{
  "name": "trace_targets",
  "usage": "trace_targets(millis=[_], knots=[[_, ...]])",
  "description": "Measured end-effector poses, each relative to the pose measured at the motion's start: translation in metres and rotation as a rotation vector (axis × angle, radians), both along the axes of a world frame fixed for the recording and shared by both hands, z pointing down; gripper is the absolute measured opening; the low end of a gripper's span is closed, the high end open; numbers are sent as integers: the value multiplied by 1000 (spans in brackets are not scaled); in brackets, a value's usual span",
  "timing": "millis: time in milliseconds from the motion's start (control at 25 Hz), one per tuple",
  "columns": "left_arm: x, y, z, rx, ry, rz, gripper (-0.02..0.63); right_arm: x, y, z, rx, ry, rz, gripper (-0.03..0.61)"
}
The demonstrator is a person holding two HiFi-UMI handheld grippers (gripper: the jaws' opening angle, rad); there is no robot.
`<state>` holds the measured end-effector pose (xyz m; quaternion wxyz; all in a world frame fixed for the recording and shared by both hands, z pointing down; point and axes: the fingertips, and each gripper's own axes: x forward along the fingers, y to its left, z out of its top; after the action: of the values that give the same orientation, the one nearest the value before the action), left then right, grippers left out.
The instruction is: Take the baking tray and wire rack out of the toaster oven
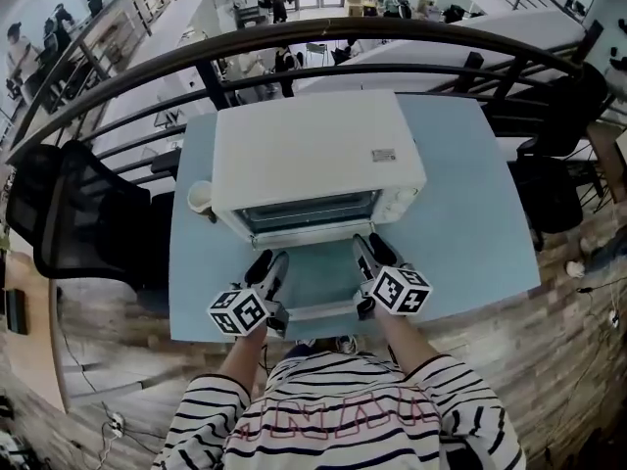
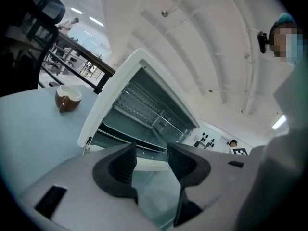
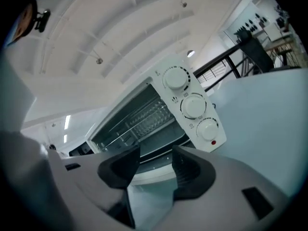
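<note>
White toaster oven (image 1: 309, 150) sits on a pale blue bench (image 1: 470, 213), its long side running left to right and its opening facing the person. Its glass door (image 1: 318, 277) is folded down flat toward them. Inside, the wire rack (image 2: 144, 105) lies level on an upper slot. The baking tray (image 2: 118, 131) lies level below it, and both have their long sides across the opening. Three round knobs (image 3: 192, 105) run down the oven's right front. The left gripper (image 1: 272, 262) and right gripper (image 1: 372, 248) hover over the door. Each has its jaws apart and grips nothing. A brown cup (image 2: 68, 98) stands on the bench left of the oven. A dark curved railing (image 1: 323, 37) runs behind the bench, with an office floor far below.
</note>
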<state>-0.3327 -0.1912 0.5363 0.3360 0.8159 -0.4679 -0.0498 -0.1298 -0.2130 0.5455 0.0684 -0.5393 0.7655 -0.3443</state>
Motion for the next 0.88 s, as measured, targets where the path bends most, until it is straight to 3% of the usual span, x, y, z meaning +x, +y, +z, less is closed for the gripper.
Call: trace_targets(millis=[400,680,880], knots=[[-8,-47,24,-103,178,-117,183,3,-49,35,-149,-506,257,161],[-24,-70,40,-164,312,-285,183,8,-69,47,-151,-676,403,147],[-36,-87,47,-174,380,-359,183,9,-80,57,-156,-738,471,147]])
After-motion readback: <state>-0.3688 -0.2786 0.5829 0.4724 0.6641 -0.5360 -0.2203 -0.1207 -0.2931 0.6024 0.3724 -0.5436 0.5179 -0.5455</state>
